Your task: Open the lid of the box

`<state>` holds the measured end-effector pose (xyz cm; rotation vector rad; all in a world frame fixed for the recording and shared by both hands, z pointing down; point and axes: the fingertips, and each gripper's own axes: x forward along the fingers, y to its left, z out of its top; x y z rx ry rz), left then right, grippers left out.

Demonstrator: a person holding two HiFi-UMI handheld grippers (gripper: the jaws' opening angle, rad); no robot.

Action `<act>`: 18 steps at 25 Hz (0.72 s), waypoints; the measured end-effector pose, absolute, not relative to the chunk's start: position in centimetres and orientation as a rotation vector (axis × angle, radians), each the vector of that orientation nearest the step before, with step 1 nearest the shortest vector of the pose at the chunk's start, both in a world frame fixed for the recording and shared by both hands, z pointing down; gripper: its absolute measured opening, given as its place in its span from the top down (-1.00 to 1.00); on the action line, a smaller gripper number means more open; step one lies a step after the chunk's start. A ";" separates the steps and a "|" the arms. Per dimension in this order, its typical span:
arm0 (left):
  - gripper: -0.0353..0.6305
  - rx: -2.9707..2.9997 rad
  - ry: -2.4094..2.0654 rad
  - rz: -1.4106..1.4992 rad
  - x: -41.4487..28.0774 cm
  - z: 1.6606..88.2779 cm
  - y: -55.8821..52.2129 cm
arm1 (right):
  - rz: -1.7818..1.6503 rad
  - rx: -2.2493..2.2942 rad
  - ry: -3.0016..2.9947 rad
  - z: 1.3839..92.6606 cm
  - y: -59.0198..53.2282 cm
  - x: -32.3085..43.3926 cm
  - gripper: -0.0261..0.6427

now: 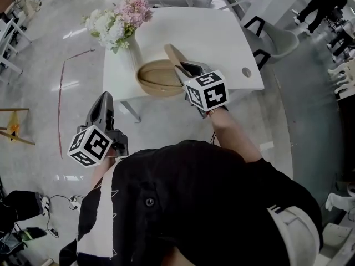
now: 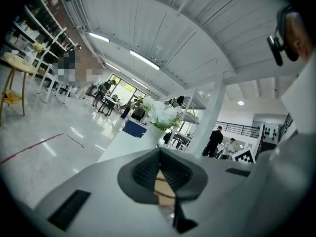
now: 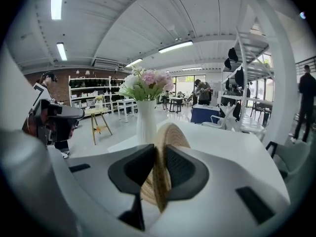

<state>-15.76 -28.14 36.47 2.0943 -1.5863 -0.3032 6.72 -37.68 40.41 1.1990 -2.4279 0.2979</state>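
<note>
On the white table stands a round tan woven box, its top uncovered. The matching lid stands tilted on edge over the box's right rim, and my right gripper is shut on it. In the right gripper view the lid's edge runs upright between the dark pads of the right gripper. My left gripper hangs off the table's near left corner, over the floor, holding nothing. Seen from the left gripper view, the left gripper's fingertips meet.
A white vase of pink and white flowers stands at the table's left edge, just behind the box; the vase shows past the lid. A grey chair sits right of the table. A wooden stool stands far left. People move in the background.
</note>
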 end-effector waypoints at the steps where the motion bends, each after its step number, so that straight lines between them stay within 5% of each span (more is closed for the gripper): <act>1: 0.86 2.097 -1.582 -0.300 -15.7 36.5 -28.2 | 0.307 1.210 -2.428 40.4 -37.7 6.9 0.69; 18: 0.86 2.163 -1.443 -0.263 -13.8 37.2 -30.6 | 0.395 1.413 -2.324 40.9 -37.1 11.5 0.69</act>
